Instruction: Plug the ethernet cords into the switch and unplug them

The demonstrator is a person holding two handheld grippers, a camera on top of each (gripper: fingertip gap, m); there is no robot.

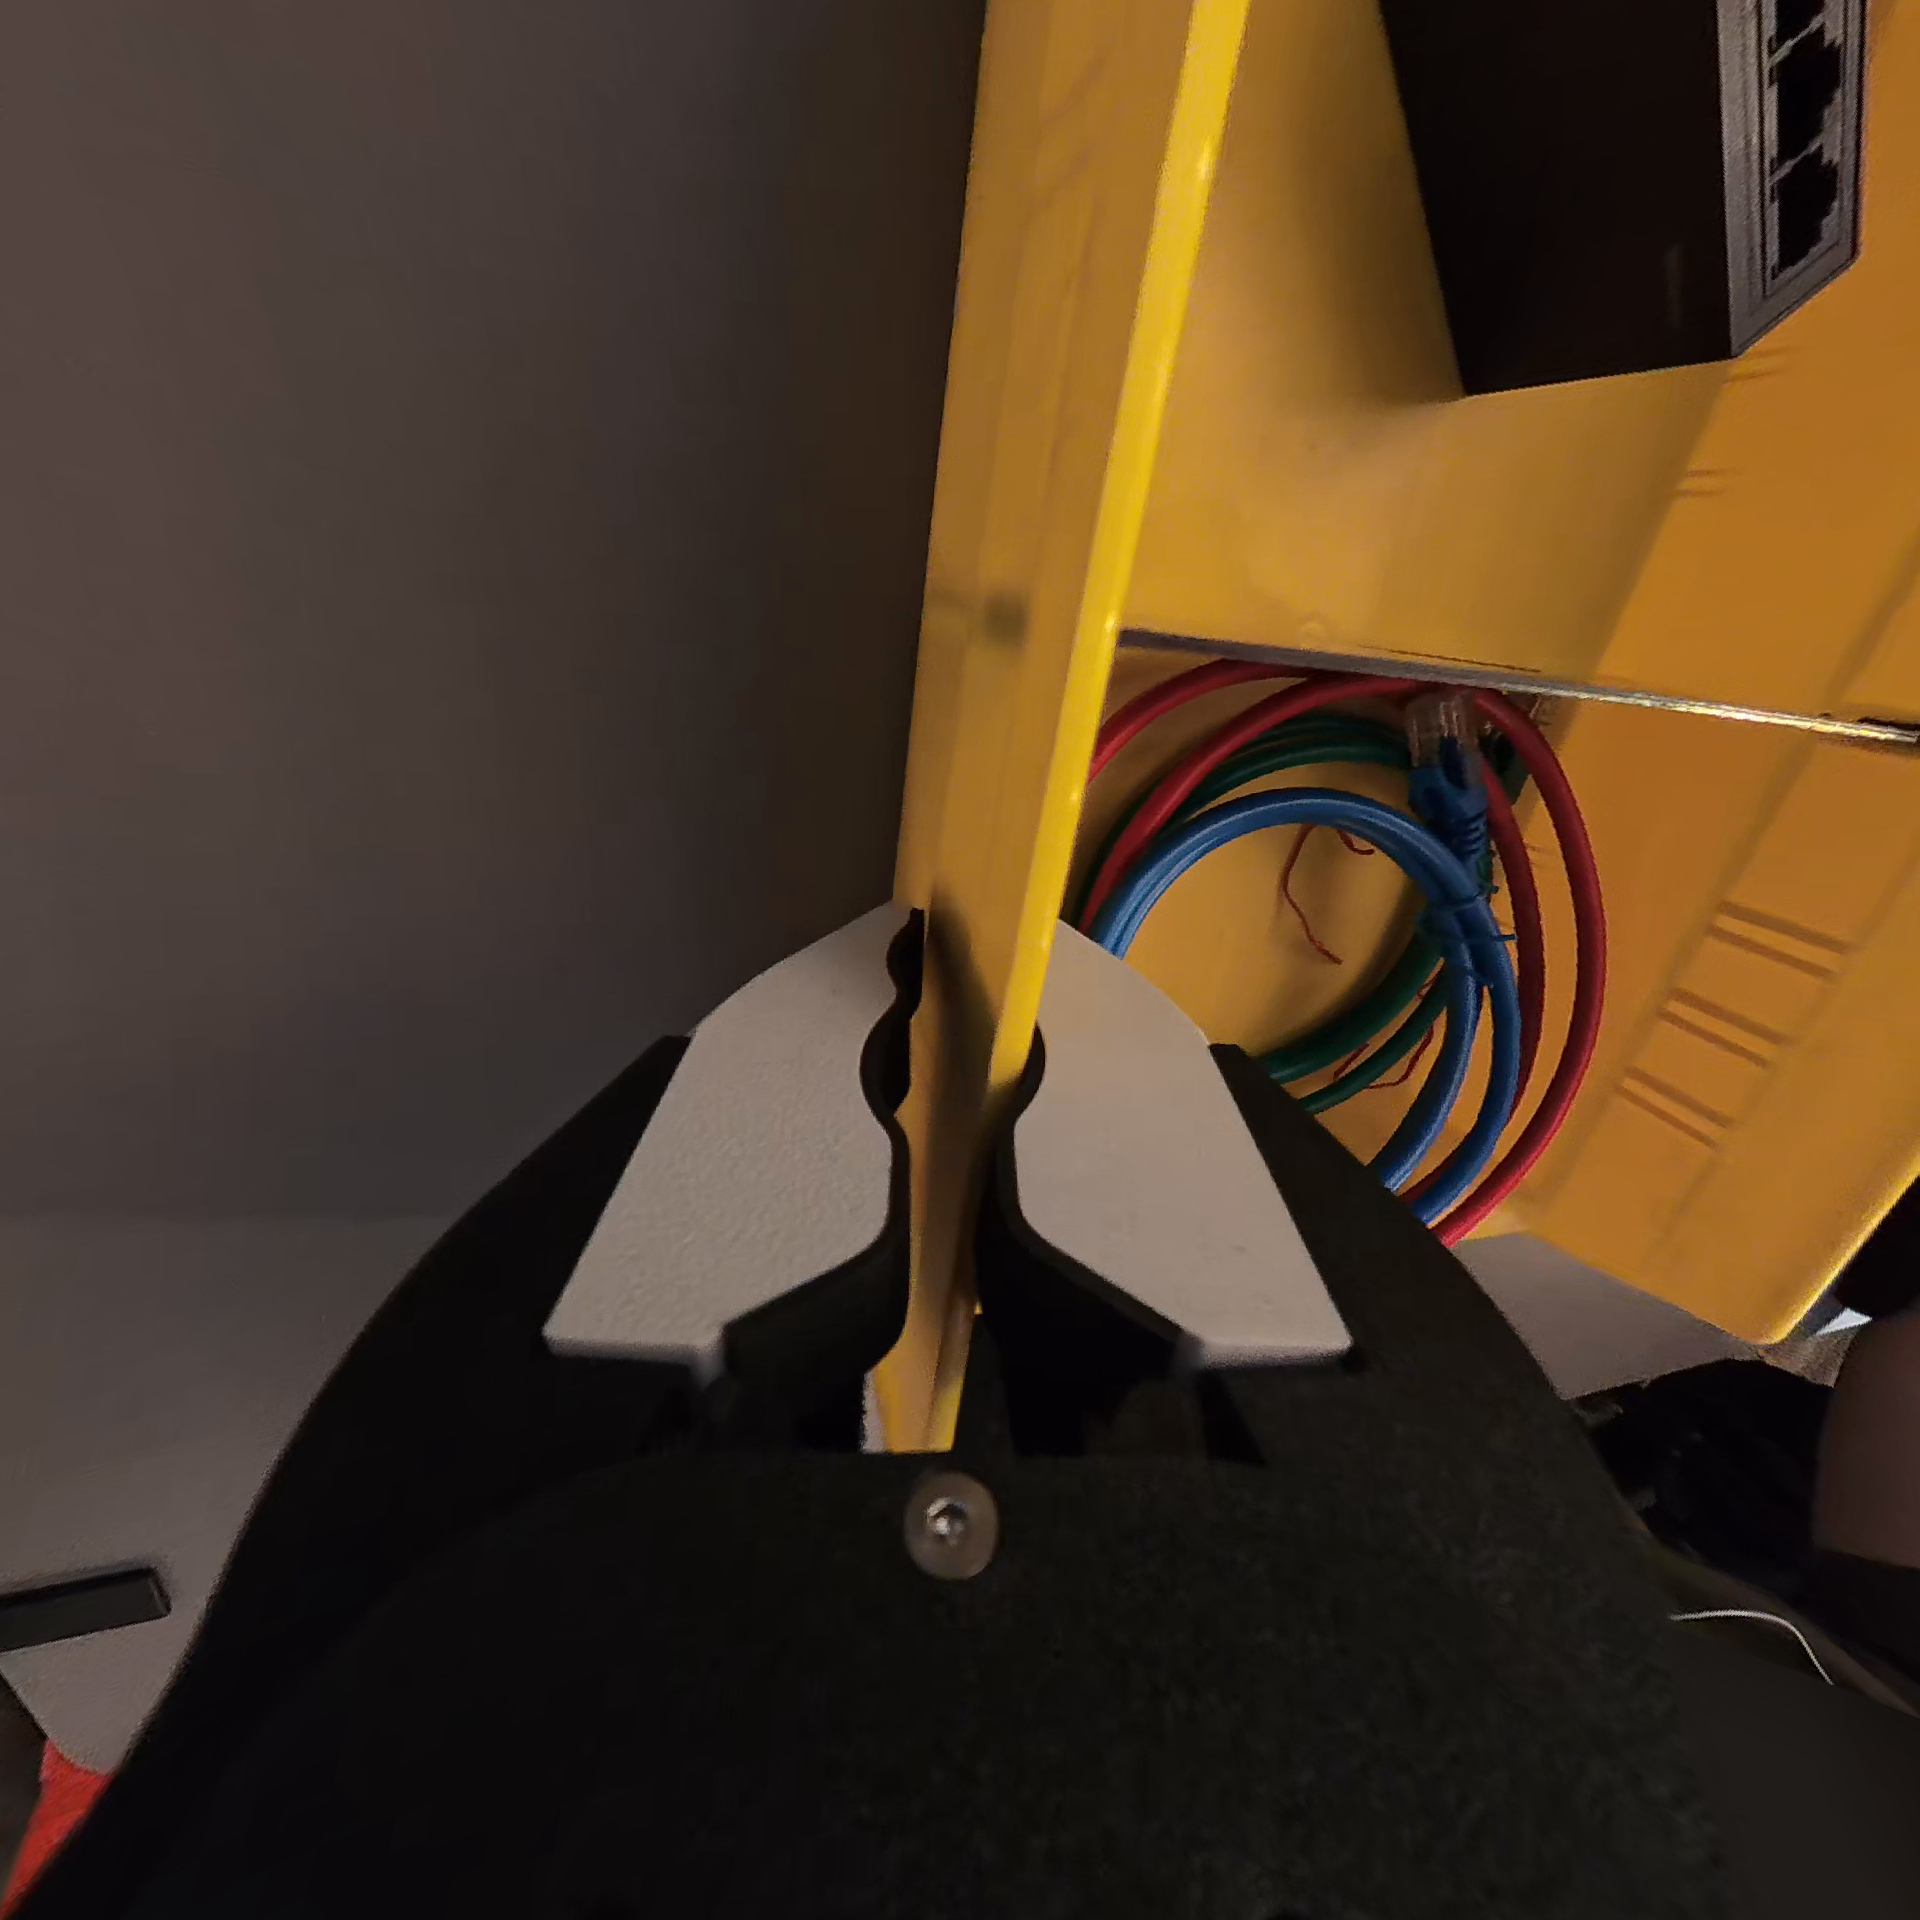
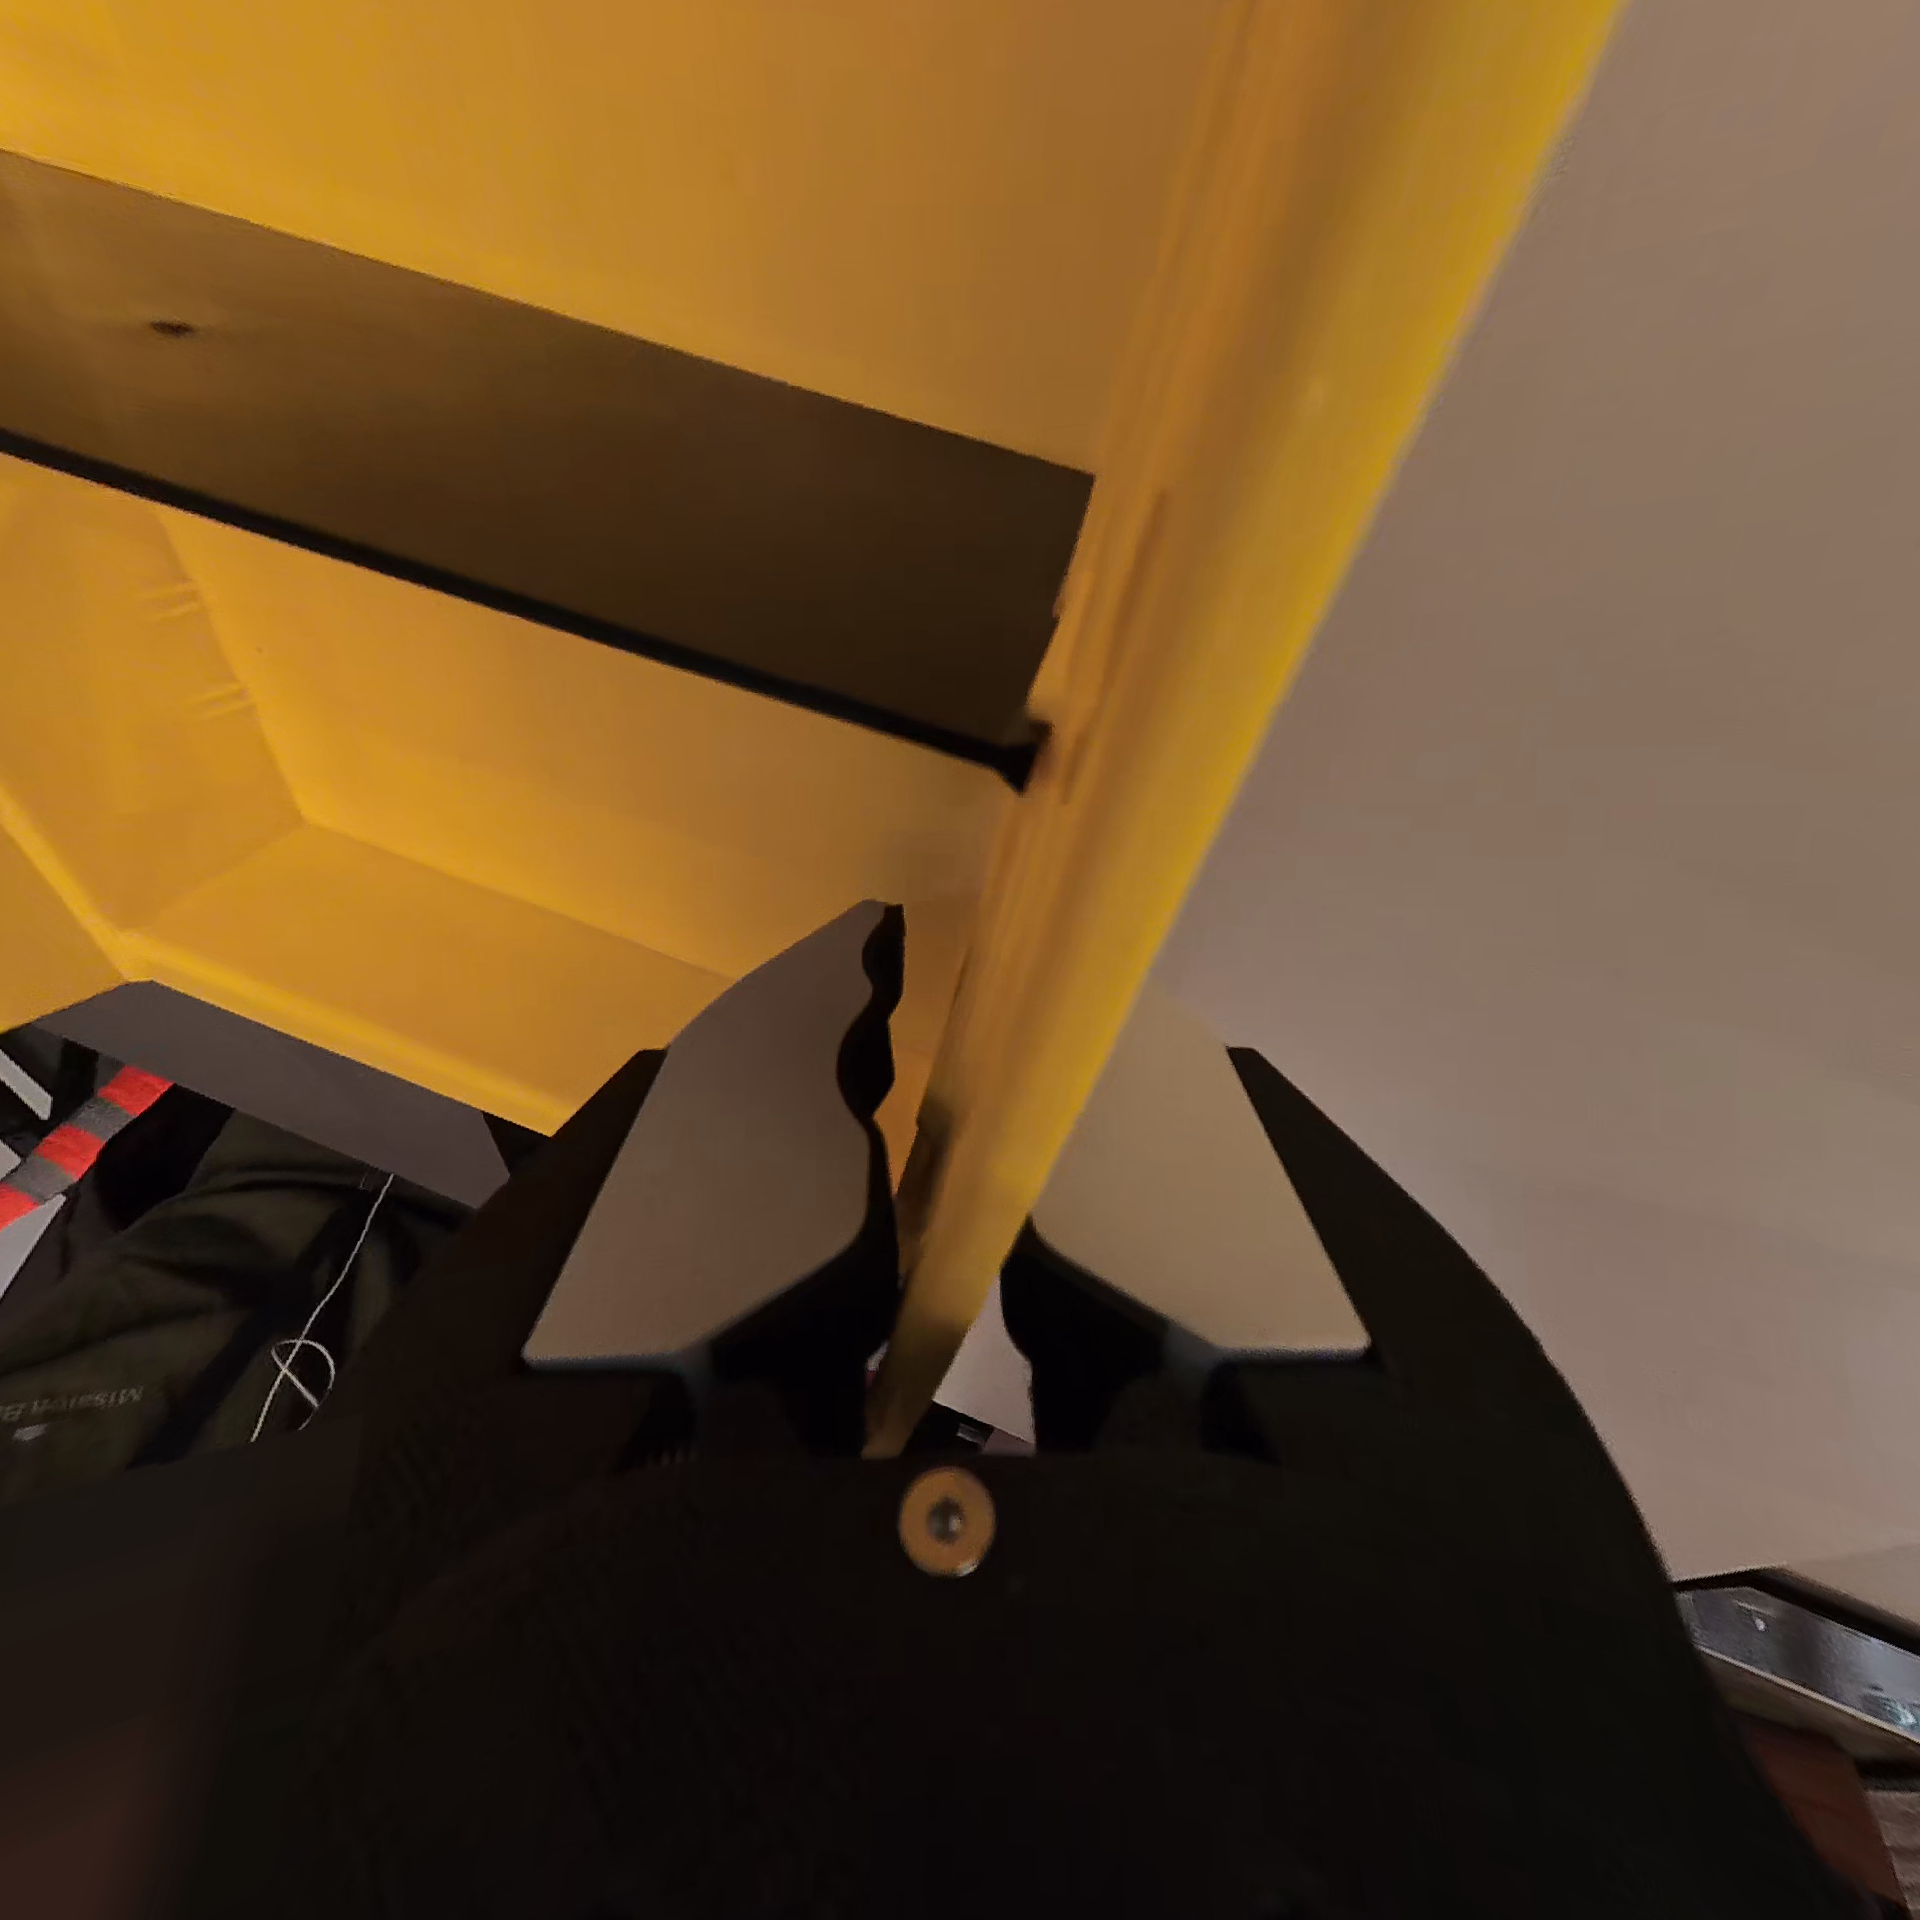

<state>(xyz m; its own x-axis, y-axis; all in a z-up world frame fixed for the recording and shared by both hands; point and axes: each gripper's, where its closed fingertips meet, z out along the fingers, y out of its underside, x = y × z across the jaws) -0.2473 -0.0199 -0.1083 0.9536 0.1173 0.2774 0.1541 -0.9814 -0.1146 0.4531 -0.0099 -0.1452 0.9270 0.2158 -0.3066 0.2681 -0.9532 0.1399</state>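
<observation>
A yellow bin (image 1: 1455,520) is tilted up in front of me. A black switch (image 1: 1621,187) sits in its upper compartment with empty ports facing right. Coiled red, green and blue ethernet cords (image 1: 1496,935) lie in the lower compartment, and a blue cord's clear plug (image 1: 1439,727) is loose by the metal divider (image 1: 1507,681). My left gripper (image 1: 987,925) is shut on the bin's left wall. My right gripper (image 2: 1018,966) is shut on the bin's right wall (image 2: 1195,727); its right finger is partly hidden behind the wall. No cord is in the switch.
A pale wall fills the background in both views. A black bar (image 1: 83,1605) lies on the white surface at the lower left. A person's dark garment (image 2: 208,1299) shows below the bin. A dark divider (image 2: 623,499) crosses the bin. A metal-edged object (image 2: 1808,1662) is at the lower right. Some 70 cm of space lies between my two pairs of fingers. Between my left fingertips and the black switch (image 1: 1621,187) there is roughly 15 cm.
</observation>
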